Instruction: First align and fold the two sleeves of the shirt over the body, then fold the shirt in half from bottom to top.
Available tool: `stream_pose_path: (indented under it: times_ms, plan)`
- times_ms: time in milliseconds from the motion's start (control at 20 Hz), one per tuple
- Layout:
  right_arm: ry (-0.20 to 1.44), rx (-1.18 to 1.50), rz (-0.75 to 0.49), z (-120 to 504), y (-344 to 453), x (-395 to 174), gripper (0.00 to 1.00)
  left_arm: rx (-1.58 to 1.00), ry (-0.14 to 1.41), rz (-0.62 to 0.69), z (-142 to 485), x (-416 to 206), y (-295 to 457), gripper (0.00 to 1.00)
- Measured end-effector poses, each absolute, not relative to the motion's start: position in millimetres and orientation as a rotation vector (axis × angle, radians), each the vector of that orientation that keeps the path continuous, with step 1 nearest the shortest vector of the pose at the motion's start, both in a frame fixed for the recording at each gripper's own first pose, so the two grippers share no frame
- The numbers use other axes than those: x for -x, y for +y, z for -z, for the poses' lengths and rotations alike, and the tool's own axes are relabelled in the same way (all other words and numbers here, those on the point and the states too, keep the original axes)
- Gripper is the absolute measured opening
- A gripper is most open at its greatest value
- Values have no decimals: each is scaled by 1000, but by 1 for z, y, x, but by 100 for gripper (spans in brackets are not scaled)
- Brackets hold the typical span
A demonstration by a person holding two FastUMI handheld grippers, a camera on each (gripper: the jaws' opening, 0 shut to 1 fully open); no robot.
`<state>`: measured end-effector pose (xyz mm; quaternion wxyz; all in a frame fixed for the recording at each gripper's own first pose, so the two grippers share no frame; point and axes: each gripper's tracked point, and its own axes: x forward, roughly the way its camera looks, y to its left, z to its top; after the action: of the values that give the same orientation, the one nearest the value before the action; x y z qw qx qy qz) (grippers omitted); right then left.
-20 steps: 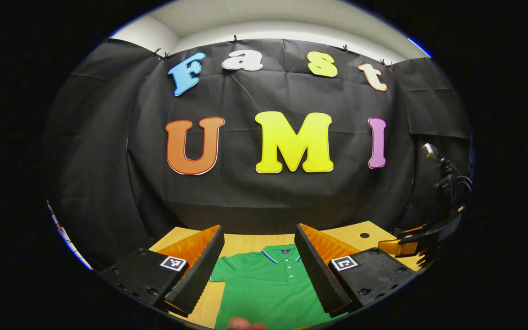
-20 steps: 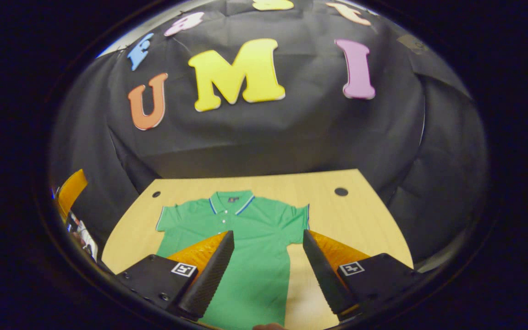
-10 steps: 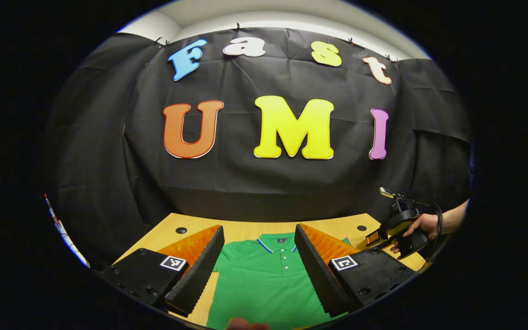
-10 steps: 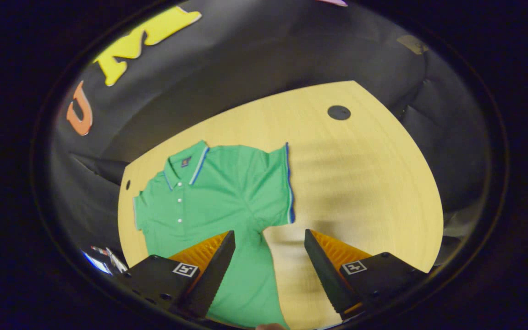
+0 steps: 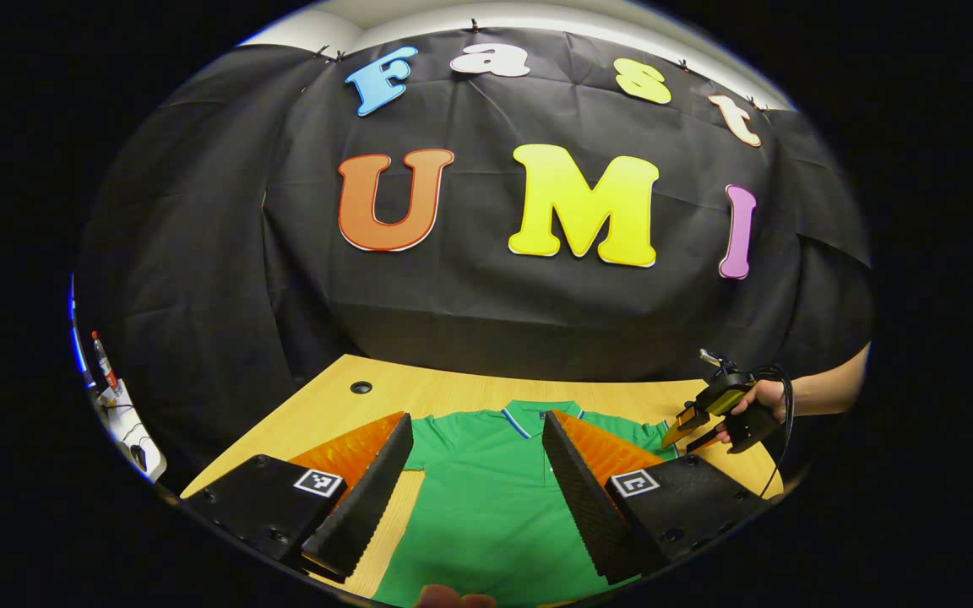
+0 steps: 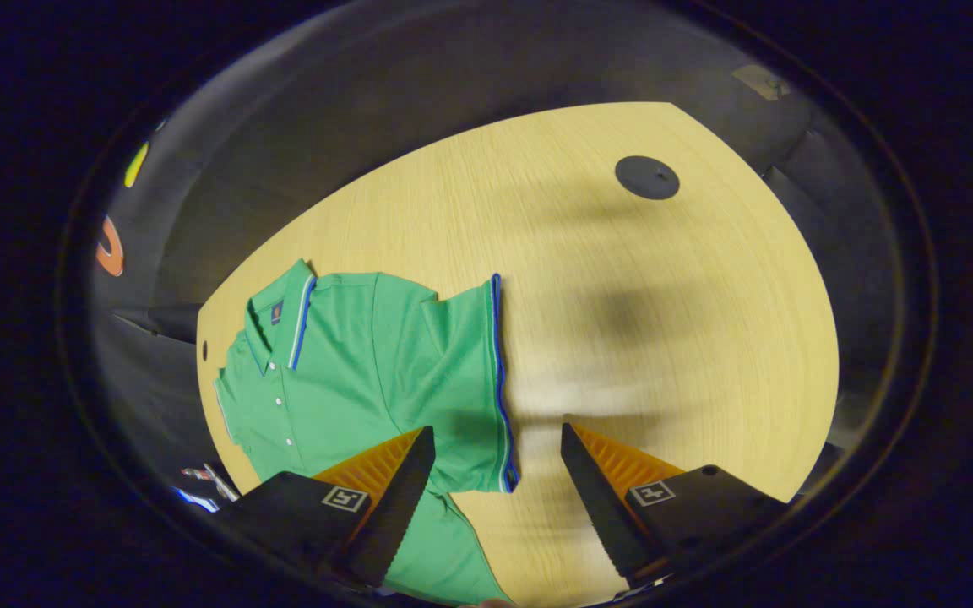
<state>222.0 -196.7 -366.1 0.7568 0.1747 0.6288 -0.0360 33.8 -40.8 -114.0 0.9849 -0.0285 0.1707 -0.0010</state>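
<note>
- The right gripper [image 6: 493, 494] has its fingers spread wide with nothing between them. It points down at the right sleeve [image 6: 461, 371], whose blue-edged cuff lies just ahead of the fingertips. I judge this pose is chosen so that the cuff can be taken at its edge.
- The left gripper [image 5: 474, 498] is also open and empty, and it looks forward over the chest of the green shirt [image 5: 486, 507]. It seems to wait above the body, not yet aimed at its own sleeve.
- The shirt lies flat and face up on the wooden table [image 6: 672, 338], collar [image 6: 284, 312] to the far side, buttons showing. Both sleeves are spread out to the sides, so no fold is made yet.
- In the left gripper view, a hand [image 5: 769, 404] holds the right gripper low at the shirt's right side.
- Farther off, the table has a round dark hole [image 6: 647, 177] near its edge, well apart from the shirt.
</note>
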Motion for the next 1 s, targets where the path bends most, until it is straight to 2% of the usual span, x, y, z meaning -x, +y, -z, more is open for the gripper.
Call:
stream_pose_path:
  times_ms: [50, 100, 150, 200, 350, 450, 500, 550, 1000]
  plan:
    - [1383, -368, 65, 370, -194, -222, 86, 56, 346, -4, 115, -33, -39, 99]
    - [1401, -360, 59, 374, -190, -222, 95, 55, 348, -9, 115, -33, -37, 99]
    - [1421, -363, 53, 378, -185, -219, 95, 51, 350, -12, 115, -33, -37, 99]
    - [1427, -348, 66, 380, -186, -220, 86, 46, 350, -14, 116, -34, -36, 99]
    - [1447, -279, 98, 386, -196, -219, 39, 35, 349, -13, 115, -35, -36, 99]
    - [1457, -322, 88, 384, -192, -217, 8, 32, 353, -11, 116, -35, -36, 99]
    - [1461, -356, 96, 382, -190, -215, 9, 31, 354, -10, 117, -35, -35, 99]
    - [1456, -379, 106, 386, -190, -217, 2, 29, 356, -10, 117, -35, -34, 99]
    - [1352, -411, 95, 335, -170, -223, 2, 48, 373, -20, 123, -29, -9, 99]
